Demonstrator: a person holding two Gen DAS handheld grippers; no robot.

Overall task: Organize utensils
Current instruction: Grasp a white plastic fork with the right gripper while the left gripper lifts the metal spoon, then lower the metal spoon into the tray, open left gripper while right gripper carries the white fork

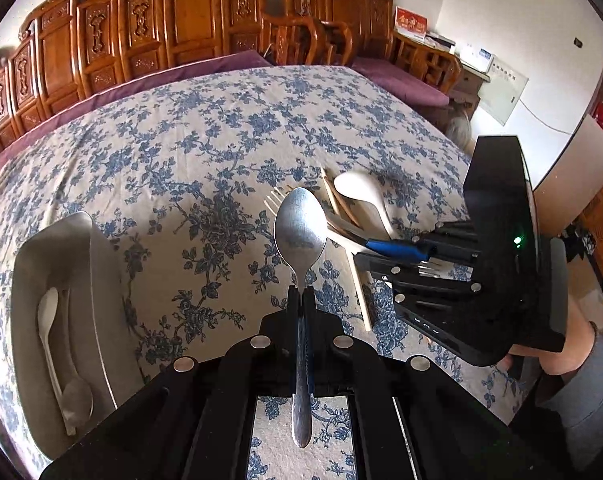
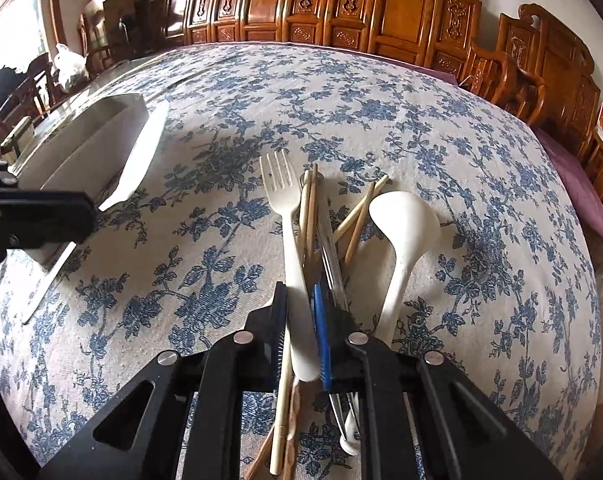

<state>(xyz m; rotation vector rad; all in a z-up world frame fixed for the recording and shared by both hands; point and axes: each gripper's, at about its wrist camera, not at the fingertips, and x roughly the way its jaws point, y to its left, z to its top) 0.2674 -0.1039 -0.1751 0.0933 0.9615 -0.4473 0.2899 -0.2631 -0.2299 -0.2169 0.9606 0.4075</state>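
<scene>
My left gripper (image 1: 301, 294) is shut on a metal spoon (image 1: 300, 228), held by its handle with the bowl pointing forward above the table. A white organizer tray (image 1: 101, 280) lies to its left and holds a white plastic spoon (image 1: 47, 320) and a metal spoon (image 1: 77, 400). My right gripper (image 2: 301, 300) is closed around the handle of a white plastic fork (image 2: 291, 240) in a pile with wooden chopsticks (image 2: 357, 216), a metal utensil (image 2: 329, 240) and a white ladle-like spoon (image 2: 401, 232). The right gripper also shows in the left wrist view (image 1: 385, 252).
The table wears a blue floral cloth (image 2: 221, 120). Carved wooden chairs (image 1: 181, 20) line its far side. The tray shows at the left in the right wrist view (image 2: 101, 140), with the left gripper's body (image 2: 29, 216) in front of it.
</scene>
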